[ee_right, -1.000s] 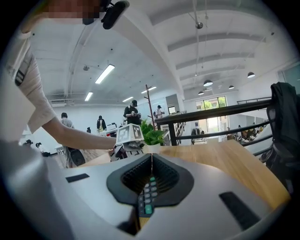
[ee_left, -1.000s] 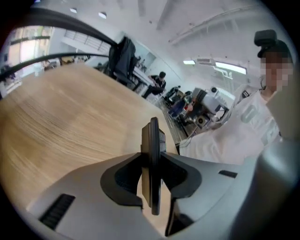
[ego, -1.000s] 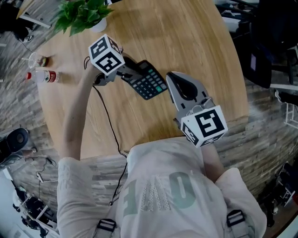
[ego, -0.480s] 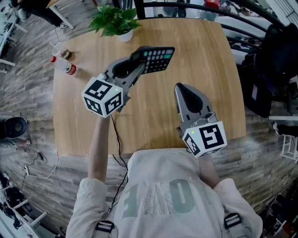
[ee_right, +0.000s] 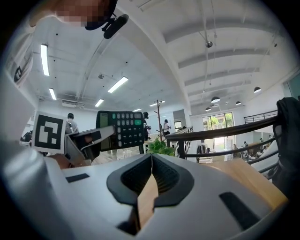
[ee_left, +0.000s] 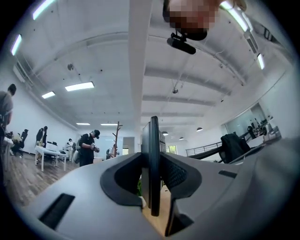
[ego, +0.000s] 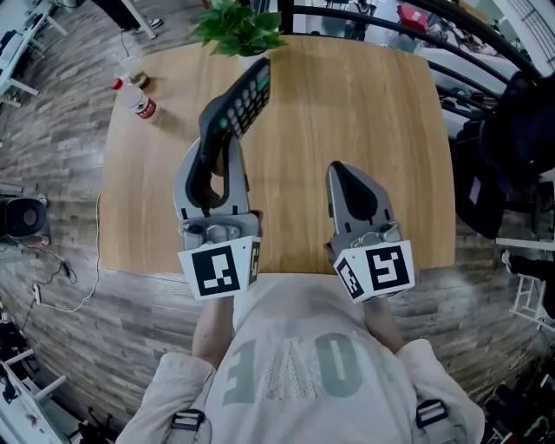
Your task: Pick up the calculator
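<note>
The black calculator (ego: 243,102) with green and grey keys is lifted off the round wooden table (ego: 347,113), standing on edge with its keys facing right. My left gripper (ego: 222,130) is shut on its lower end and points away from me, roughly level. In the left gripper view the calculator (ee_left: 152,164) shows edge-on as a thin dark slab pinched between the jaws. My right gripper (ego: 344,175) hovers over the table to the right, shut, with nothing in it. From the right gripper view the calculator (ee_right: 121,130) faces the camera, held by the left gripper (ee_right: 101,137).
A potted green plant (ego: 238,26) stands at the table's far edge. A small bottle with a red cap (ego: 136,100) and a clear cup (ego: 132,69) sit at the far left. A dark railing (ego: 486,43) and a black bag (ego: 520,130) lie to the right.
My left gripper has swung up and back toward me, lifting the calculator off the table and turning it from flat to on edge. The right gripper has barely shifted.
</note>
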Action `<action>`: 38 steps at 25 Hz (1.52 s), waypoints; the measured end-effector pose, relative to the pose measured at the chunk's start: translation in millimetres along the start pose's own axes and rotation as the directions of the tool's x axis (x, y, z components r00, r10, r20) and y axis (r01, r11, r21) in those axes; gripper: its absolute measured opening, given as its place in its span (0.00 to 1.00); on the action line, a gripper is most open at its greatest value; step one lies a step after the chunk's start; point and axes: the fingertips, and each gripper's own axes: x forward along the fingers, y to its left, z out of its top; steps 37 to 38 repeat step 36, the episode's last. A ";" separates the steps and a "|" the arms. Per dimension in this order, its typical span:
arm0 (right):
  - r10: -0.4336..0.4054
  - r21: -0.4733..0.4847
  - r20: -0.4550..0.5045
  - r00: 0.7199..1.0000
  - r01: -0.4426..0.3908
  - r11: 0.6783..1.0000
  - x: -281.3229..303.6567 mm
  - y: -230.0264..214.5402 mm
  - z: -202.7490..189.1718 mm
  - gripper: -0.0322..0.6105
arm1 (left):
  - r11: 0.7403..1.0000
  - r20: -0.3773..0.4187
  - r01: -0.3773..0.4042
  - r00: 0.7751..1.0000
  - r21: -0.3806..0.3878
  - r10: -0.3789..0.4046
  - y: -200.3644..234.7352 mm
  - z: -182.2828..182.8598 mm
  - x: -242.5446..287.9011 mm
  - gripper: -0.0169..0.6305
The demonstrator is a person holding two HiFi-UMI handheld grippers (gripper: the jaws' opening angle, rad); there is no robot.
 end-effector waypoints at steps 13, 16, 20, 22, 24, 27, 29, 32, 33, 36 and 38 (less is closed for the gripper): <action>-0.062 -0.051 0.042 0.997 0.064 0.997 -7.9 4.0 12.9 0.08 | 1.000 0.056 -0.010 0.998 0.002 0.010 2.2 13.3 -13.6 0.20; -0.067 -0.055 0.046 0.997 0.069 0.996 -5.7 3.6 14.9 0.08 | 1.000 0.065 -0.005 0.998 0.001 0.005 1.8 15.6 -11.5 0.20; -0.071 -0.065 0.046 0.996 0.074 0.995 -4.2 3.0 15.6 0.08 | 1.000 0.089 0.007 0.996 0.015 -0.008 -1.0 22.1 -10.8 0.20; -0.072 -0.068 0.045 0.996 0.075 0.995 -4.2 2.9 15.4 0.08 | 1.000 0.091 0.008 0.996 0.018 -0.010 -1.8 22.8 -11.3 0.20; -0.074 -0.071 0.046 0.996 0.077 0.994 -4.4 1.9 15.1 0.08 | 1.000 0.101 0.014 0.995 0.013 -0.015 -3.8 24.5 -10.9 0.20; -0.076 -0.076 0.048 0.996 0.080 0.994 -4.7 1.0 14.5 0.08 | 1.000 0.098 0.011 0.995 0.020 -0.013 -4.5 22.5 -11.4 0.20; -0.076 -0.080 0.047 0.996 0.079 0.994 -4.1 1.5 14.1 0.08 | 1.000 0.102 0.012 0.995 0.014 -0.013 -4.1 22.4 -11.0 0.20; -0.072 -0.090 0.045 0.996 0.076 0.993 -2.9 3.2 12.7 0.08 | 1.000 0.096 0.008 0.995 0.016 -0.010 -2.8 19.5 -11.1 0.20; -0.071 -0.094 0.044 0.997 0.075 0.993 -2.7 3.6 12.1 0.08 | 1.000 0.097 0.009 0.995 0.016 -0.010 -2.8 19.4 -11.3 0.20; -0.071 -0.102 0.041 0.997 0.074 0.992 -2.3 3.9 10.8 0.08 | 1.000 0.089 0.004 0.996 0.021 -0.006 -2.1 16.8 -11.9 0.20; -0.071 -0.102 0.041 0.997 0.074 0.992 -2.3 3.9 10.8 0.08 | 1.000 0.089 0.004 0.996 0.021 -0.006 -2.1 16.8 -11.9 0.20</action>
